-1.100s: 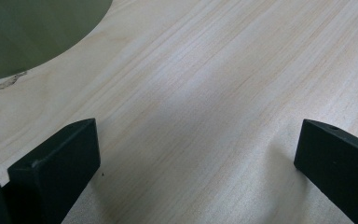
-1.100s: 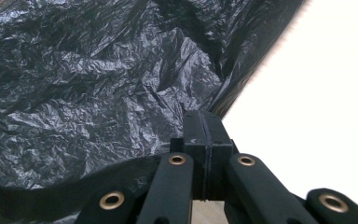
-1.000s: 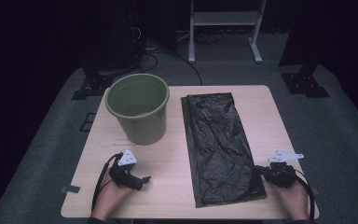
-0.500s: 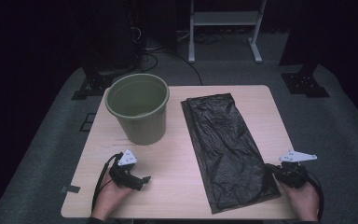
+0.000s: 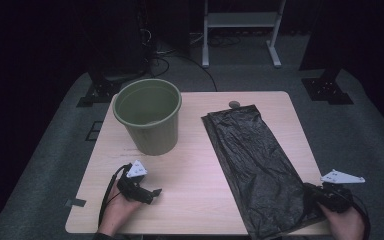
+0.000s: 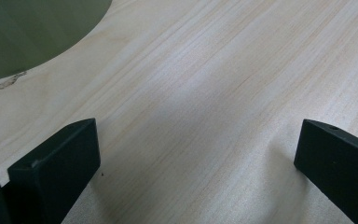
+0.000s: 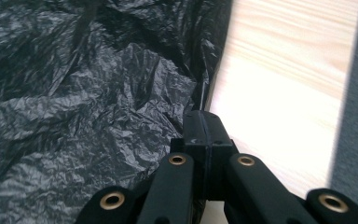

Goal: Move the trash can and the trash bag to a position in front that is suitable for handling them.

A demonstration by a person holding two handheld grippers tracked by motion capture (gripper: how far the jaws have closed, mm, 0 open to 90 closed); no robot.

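Note:
A flat black plastic bag (image 5: 260,165) lies along the right half of the wooden table (image 5: 195,170), its near end skewed toward the right corner. My right gripper (image 5: 312,195) is at that near right corner, shut on the bag's edge. In the right gripper view the jaws (image 7: 205,130) are pressed together where the crinkled bag (image 7: 84,93) meets bare wood. An olive green bucket (image 5: 149,116) stands upright at the back left. My left gripper (image 5: 152,194) rests near the front left edge, open and holding nothing. In the left gripper view its jaws (image 6: 196,158) are spread wide over bare wood, with the bucket (image 6: 28,32) at the upper left.
A small round grey object (image 5: 234,104) lies at the bag's far end. Bare tabletop spans the space between bucket and bag. Dark floor, a white stand (image 5: 240,20) and black equipment surround the table.
My right gripper has pulled the bag's near end to the right and toward the front edge, so the bag now lies at a slant. The left gripper has stayed put.

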